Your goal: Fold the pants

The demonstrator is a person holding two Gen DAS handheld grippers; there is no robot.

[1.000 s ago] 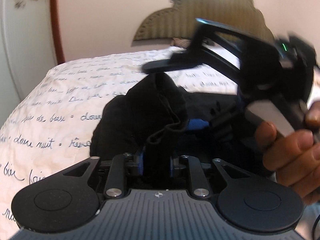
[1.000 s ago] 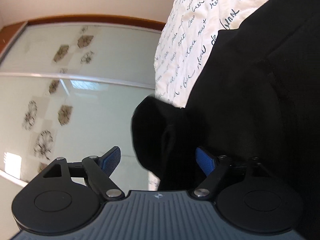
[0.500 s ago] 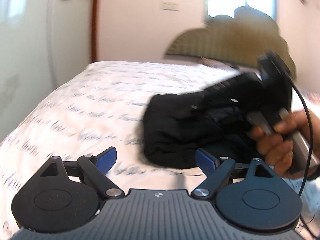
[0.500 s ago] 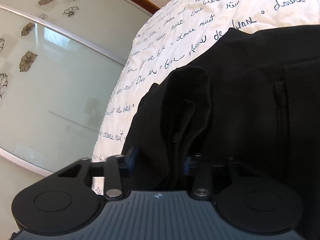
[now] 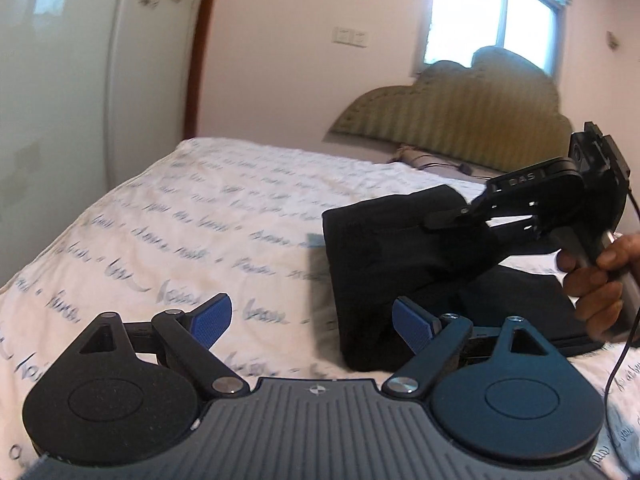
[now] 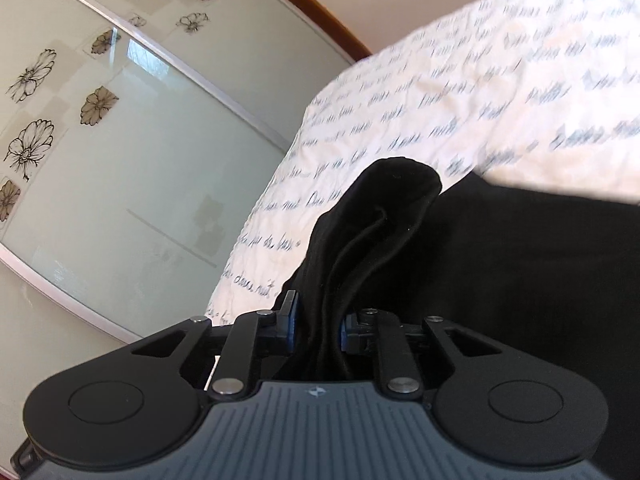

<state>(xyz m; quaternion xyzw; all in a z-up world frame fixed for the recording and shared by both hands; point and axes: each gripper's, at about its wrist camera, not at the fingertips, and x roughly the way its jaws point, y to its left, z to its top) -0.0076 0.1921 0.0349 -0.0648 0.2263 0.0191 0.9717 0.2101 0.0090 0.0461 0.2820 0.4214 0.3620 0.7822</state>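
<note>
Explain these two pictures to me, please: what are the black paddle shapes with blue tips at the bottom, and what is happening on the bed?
No robot here: a person holds a hand-held two-finger gripper in each hand, each carrying a wide-angle camera that looks along its fingers. The paddles are the gripper's own body.

The left camera's picture shows the left gripper open and empty, its jaws having just opened. Beyond lies a bed with a script-printed cover, and the black pants partly lifted off it by the right gripper, held in a hand.

The right camera's picture shows that gripper up close, having just closed on a bunched fold of the pants.
</note>
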